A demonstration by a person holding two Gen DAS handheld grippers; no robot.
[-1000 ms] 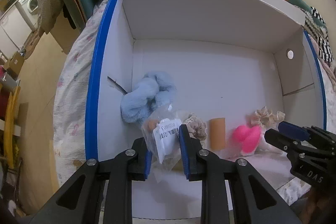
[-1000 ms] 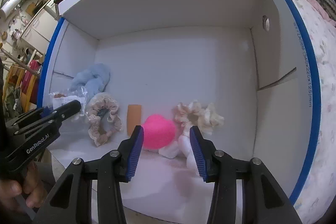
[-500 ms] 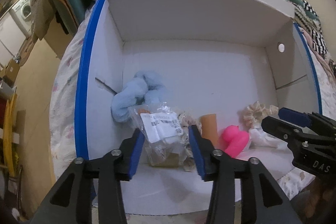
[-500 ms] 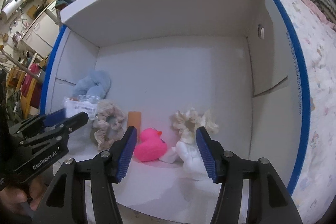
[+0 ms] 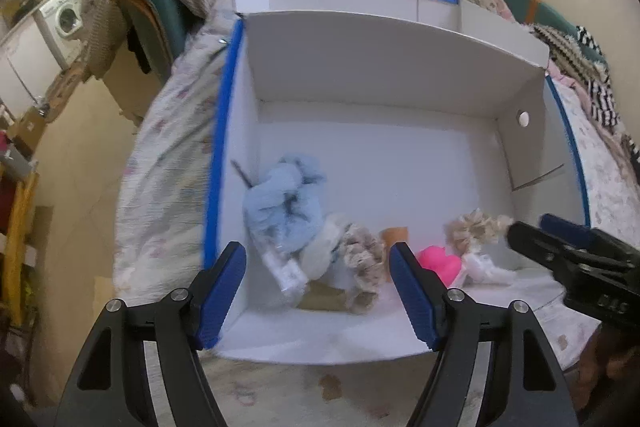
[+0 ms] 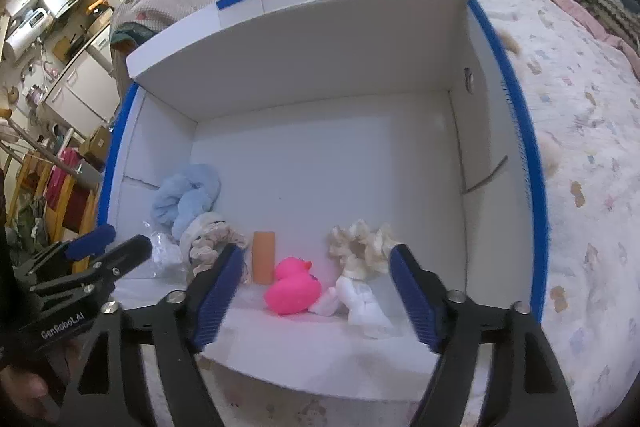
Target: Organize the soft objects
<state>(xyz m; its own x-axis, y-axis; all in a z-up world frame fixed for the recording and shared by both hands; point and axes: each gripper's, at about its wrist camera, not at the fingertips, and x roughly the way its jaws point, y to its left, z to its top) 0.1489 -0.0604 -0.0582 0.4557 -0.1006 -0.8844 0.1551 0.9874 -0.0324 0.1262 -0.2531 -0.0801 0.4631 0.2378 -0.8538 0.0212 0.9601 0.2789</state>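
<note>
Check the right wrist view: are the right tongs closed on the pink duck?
No. The right tongs stand wide open, and the pink duck sits free on the floor of the white box between them.

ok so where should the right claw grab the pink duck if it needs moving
Probably across the round body of the pink duck, coming down from above with the right claw, which hangs open over it. It sits upright, beak toward the white soft toy, which touches its tail end, and the orange cylinder stands close on the other side, so a top approach looks clearest.
</note>
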